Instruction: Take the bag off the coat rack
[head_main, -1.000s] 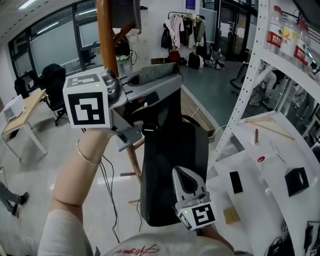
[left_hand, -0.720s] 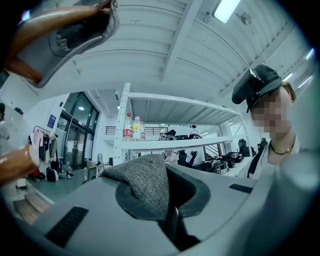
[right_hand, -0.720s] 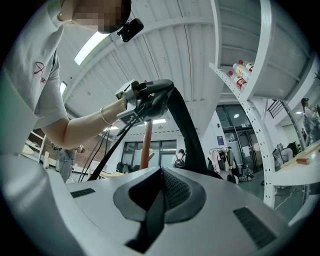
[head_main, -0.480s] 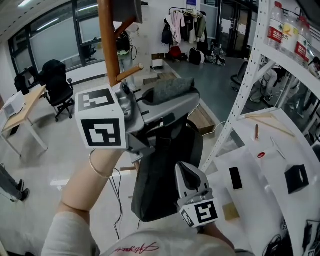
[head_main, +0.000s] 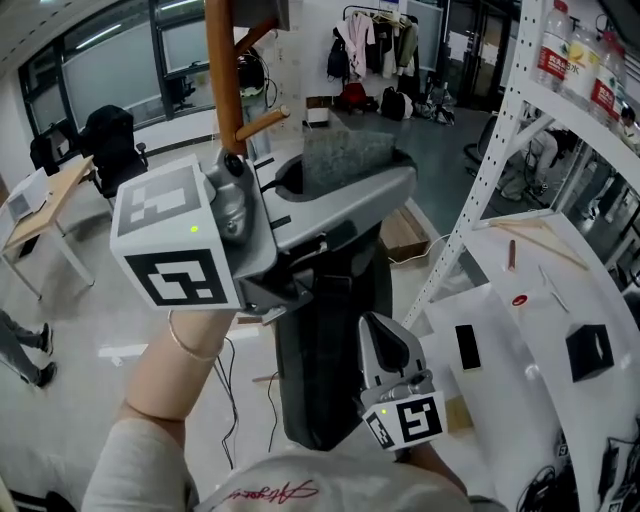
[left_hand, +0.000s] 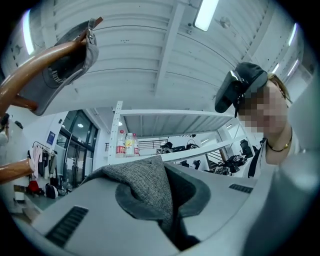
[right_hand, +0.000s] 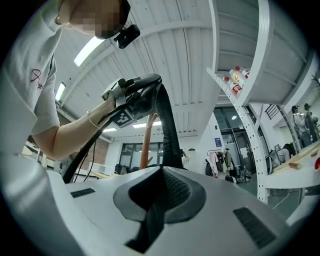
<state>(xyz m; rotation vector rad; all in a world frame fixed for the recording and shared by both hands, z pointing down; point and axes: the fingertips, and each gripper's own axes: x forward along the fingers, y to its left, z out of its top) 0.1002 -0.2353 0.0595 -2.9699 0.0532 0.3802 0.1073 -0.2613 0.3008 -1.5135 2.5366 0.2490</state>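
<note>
Brown wooden coat rack with a round post and pegs (head_main: 222, 80) stands beyond the left gripper (left_hand: 162, 205), apart from it. Black fabric bag (head_main: 330, 330) hangs directly beneath the left gripper, off the pegs. The left gripper's jaws are closed tight on the bag's grey felt-like top edge (left_hand: 147, 187), which bunches up between them. The right gripper (right_hand: 157, 200), below the left one, has its jaws clamped on a black fold at the bag's lower side.

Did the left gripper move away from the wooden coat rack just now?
Yes. The left gripper, jaws shut on the bag strap, has come lower and nearer the person, away from the coat rack's peg.
</note>
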